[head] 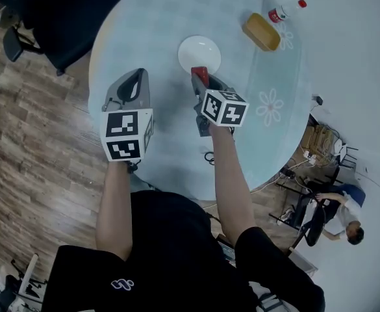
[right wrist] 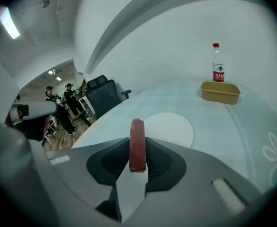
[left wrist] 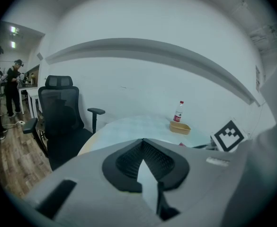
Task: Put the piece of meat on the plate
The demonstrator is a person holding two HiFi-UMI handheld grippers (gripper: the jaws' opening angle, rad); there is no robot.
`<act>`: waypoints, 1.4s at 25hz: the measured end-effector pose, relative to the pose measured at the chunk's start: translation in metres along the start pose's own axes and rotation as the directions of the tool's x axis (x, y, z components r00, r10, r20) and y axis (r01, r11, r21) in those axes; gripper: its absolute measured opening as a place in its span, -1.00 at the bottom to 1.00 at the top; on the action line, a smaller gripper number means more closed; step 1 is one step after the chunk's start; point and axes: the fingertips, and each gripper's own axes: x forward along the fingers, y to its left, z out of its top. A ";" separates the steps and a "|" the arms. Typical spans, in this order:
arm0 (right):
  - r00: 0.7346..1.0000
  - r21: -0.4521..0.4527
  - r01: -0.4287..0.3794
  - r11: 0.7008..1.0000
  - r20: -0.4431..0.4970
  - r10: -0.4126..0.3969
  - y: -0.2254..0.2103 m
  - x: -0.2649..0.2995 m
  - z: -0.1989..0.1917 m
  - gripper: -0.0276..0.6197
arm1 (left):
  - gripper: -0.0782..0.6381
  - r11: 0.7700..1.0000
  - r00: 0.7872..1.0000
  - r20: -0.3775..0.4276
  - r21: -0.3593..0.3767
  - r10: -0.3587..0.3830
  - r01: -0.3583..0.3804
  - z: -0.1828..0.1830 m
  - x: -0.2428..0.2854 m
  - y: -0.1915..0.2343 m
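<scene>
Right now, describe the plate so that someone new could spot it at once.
On the round pale table, look just beyond the right gripper, which grips the red piece of meat. The plate is the flat white disc there, bare, unlike the yellow tray and red-capped bottle farther right.

My head view is bright and even all over. The round table [head: 177, 38] looks pale and a bit washed out, and the white plate [head: 199, 52] almost melts into it. Shadows are faint. Both gripper views are round pictures with black corners. Lines bend near their edges, like the ledge [left wrist: 147, 46] on the wall. Small ceiling lights [left wrist: 13, 30] glow far left in the left gripper view. One bright lamp [right wrist: 8, 22] glares top left in the right gripper view. Up close, the left gripper [left wrist: 145, 143] and right gripper [right wrist: 138, 143] look soft.
</scene>
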 end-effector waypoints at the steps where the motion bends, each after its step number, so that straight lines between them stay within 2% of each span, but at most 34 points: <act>1: 1.000 -0.009 -0.001 1.000 -0.015 0.001 -0.004 0.010 0.004 -0.61 | -0.78 1.000 1.000 0.004 0.004 0.003 -0.003 0.001 0.001 0.006; 7: 0.997 -0.013 -0.005 1.000 -0.082 0.004 -0.021 0.058 0.022 -0.61 | -0.78 0.999 1.000 -0.016 0.026 0.023 -0.022 -0.004 0.008 0.027; 14: 0.990 0.019 -0.026 0.999 -0.140 0.028 -0.027 0.088 0.024 -0.61 | -0.78 0.999 0.999 -0.034 0.053 -0.002 0.003 -0.008 0.023 0.020; 17: 0.991 0.033 -0.033 0.999 -0.128 0.037 -0.030 0.090 0.027 -0.60 | -0.78 0.998 0.999 -0.039 0.059 -0.011 0.013 -0.008 0.027 0.017; 20: 0.994 0.028 -0.007 1.000 -0.111 0.010 -0.040 0.089 0.029 -0.58 | -0.78 0.998 0.999 -0.041 0.056 -0.008 0.010 -0.008 0.028 0.017; 23: 0.994 0.055 0.032 0.998 -0.105 -0.026 -0.056 0.088 0.028 -0.36 | -0.78 0.998 0.999 -0.042 0.059 -0.013 0.016 -0.006 0.028 0.014; 25: 0.993 0.035 0.049 0.998 -0.113 -0.044 -0.064 0.086 0.027 -0.23 | -0.78 0.998 0.999 -0.039 0.067 -0.019 0.022 -0.003 0.025 0.011; 28: 0.989 0.021 0.068 0.997 -0.130 -0.065 -0.070 0.081 0.024 -0.16 | -0.78 0.996 0.999 -0.031 0.082 -0.017 0.020 0.004 0.020 0.007; 32: 0.990 0.037 0.106 0.994 -0.100 -0.102 -0.074 0.061 0.025 -0.18 | -0.78 0.995 1.000 -0.010 0.101 -0.021 0.022 0.014 0.009 -0.002; 35: 0.994 0.028 0.113 0.993 -0.011 -0.113 -0.066 0.031 0.032 -0.30 | -0.78 0.994 1.000 0.009 0.109 -0.029 0.027 0.020 0.000 -0.010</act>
